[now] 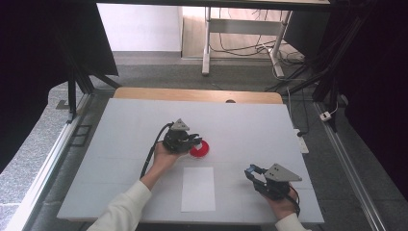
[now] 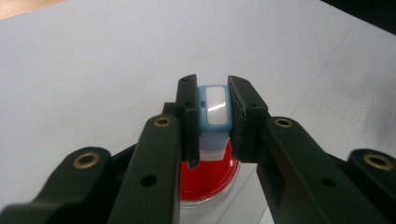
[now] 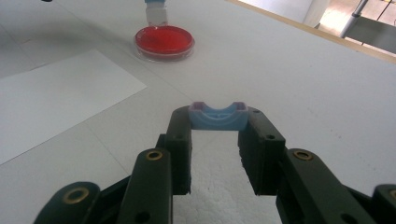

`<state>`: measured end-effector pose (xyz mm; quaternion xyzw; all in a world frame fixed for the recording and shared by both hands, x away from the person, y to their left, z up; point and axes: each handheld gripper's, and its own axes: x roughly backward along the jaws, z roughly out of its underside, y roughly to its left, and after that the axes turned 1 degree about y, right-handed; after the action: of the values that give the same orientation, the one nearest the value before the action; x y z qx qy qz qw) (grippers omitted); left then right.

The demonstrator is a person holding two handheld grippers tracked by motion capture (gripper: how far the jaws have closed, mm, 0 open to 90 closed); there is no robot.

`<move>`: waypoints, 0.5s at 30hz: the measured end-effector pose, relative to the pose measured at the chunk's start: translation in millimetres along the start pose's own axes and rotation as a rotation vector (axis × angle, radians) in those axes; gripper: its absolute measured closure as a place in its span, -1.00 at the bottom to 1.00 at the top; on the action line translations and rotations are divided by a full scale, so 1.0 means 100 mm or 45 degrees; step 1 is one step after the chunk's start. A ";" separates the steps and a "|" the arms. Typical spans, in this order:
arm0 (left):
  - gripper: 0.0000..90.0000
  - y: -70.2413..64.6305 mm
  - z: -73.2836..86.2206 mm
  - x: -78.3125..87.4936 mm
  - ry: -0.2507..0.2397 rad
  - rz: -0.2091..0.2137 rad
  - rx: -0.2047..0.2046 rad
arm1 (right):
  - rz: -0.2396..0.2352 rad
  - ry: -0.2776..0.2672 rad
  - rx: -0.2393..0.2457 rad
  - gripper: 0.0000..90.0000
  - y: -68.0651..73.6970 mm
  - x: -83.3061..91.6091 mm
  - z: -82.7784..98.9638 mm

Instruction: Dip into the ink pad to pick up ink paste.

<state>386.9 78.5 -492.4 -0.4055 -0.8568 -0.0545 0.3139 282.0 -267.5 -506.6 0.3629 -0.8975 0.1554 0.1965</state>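
High view: left gripper sits just left of the red dish, tips over the dish's left rim; the held piece is too small to read here. Right gripper is well apart from the dish, toward the near right, beyond the white paper sheet that lies just near of the dish.

Left gripper view: jaws clamped on a small light-blue block with a white face, its long axis running along the jaws, pointing down. The dish lies directly under the block; whether the block's lower end touches it is probably not, hard to tell. Coming move looks like a straight drop onto the dish.

Right gripper view: jaws clamped on a blue curved cap piece, held crosswise between the tips, off the table. The dish is far ahead and left, the block above its back rim. Left hand is much nearer to the dish.
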 end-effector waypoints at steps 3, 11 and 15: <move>0.67 -0.01 0.00 -0.02 0.008 -0.009 -0.015 | 0.003 0.002 0.002 0.45 0.00 0.00 0.00; 0.67 -0.01 0.01 -0.06 0.041 -0.038 -0.028 | 0.004 0.001 0.004 0.45 0.00 0.01 0.00; 0.67 0.01 0.02 -0.07 0.063 -0.054 -0.017 | 0.004 0.001 0.007 0.45 0.00 0.01 0.00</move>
<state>390.4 75.3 -498.1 -0.3877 -0.8569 -0.0767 0.3311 281.7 -268.2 -505.9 0.3618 -0.8976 0.1583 0.1957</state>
